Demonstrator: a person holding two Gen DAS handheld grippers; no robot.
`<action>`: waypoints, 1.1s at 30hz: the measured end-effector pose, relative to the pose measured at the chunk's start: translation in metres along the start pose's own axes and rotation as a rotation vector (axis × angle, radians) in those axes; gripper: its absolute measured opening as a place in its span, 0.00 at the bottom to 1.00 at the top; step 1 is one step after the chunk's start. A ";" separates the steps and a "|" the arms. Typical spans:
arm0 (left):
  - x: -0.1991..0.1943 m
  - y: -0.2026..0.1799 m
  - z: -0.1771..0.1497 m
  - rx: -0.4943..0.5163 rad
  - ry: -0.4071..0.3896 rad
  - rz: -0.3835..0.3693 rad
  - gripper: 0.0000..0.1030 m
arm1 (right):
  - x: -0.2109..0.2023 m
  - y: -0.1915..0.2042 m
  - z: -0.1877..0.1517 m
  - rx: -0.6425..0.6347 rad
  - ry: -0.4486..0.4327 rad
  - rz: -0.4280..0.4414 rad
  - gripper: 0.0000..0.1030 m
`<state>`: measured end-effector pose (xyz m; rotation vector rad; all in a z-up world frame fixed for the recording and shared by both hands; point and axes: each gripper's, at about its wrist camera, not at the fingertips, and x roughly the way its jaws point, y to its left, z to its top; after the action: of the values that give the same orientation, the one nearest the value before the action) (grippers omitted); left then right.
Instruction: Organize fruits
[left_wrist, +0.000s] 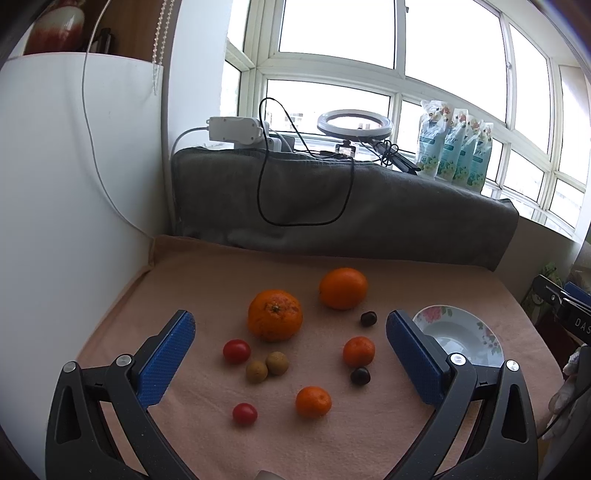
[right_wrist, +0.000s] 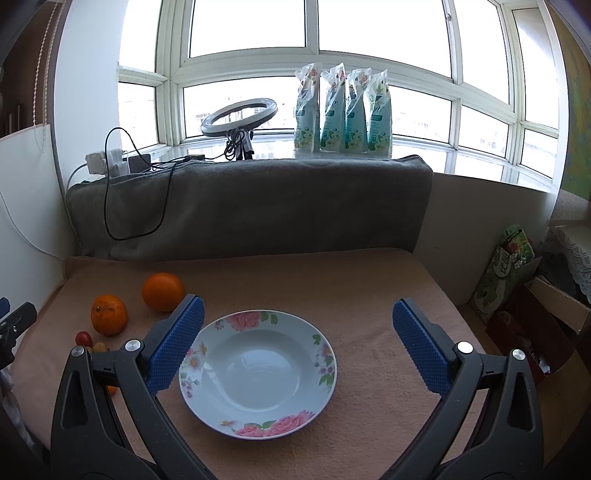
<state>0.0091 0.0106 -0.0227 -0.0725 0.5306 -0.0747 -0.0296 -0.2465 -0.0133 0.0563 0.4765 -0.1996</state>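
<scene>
Fruit lies scattered on the pink cloth (left_wrist: 207, 280): a big tangerine (left_wrist: 275, 314), an orange (left_wrist: 343, 288), two small mandarins (left_wrist: 358, 351) (left_wrist: 313, 401), two cherry tomatoes (left_wrist: 236, 351) (left_wrist: 244, 413), two longans (left_wrist: 266, 366) and two dark cherries (left_wrist: 368, 318) (left_wrist: 360, 375). My left gripper (left_wrist: 291, 334) hangs open above the fruit, holding nothing. The flowered plate (right_wrist: 314, 345) is empty, with my right gripper (right_wrist: 298, 319) open over it. The orange (right_wrist: 163, 292) and the tangerine (right_wrist: 109, 314) lie left of the plate (left_wrist: 476, 328).
A grey folded blanket (left_wrist: 369, 210) with a black cable walls the back. A white board (left_wrist: 55, 184) stands on the left. Boxes and a green carton (right_wrist: 502, 273) crowd the right side. A ring light (right_wrist: 240, 116) and several pouches (right_wrist: 343, 110) sit on the sill.
</scene>
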 end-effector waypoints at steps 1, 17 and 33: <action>0.001 0.001 0.000 -0.001 0.003 0.001 1.00 | 0.002 0.000 0.000 0.000 0.003 0.006 1.00; 0.034 0.036 -0.006 -0.061 0.086 -0.017 0.98 | 0.058 0.029 0.010 0.040 0.190 0.351 1.00; 0.111 -0.012 0.006 0.020 0.227 -0.226 0.74 | 0.180 0.065 0.030 0.089 0.518 0.528 0.99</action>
<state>0.1069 -0.0108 -0.0719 -0.1048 0.7471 -0.3113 0.1533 -0.2181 -0.0691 0.3221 0.9481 0.3235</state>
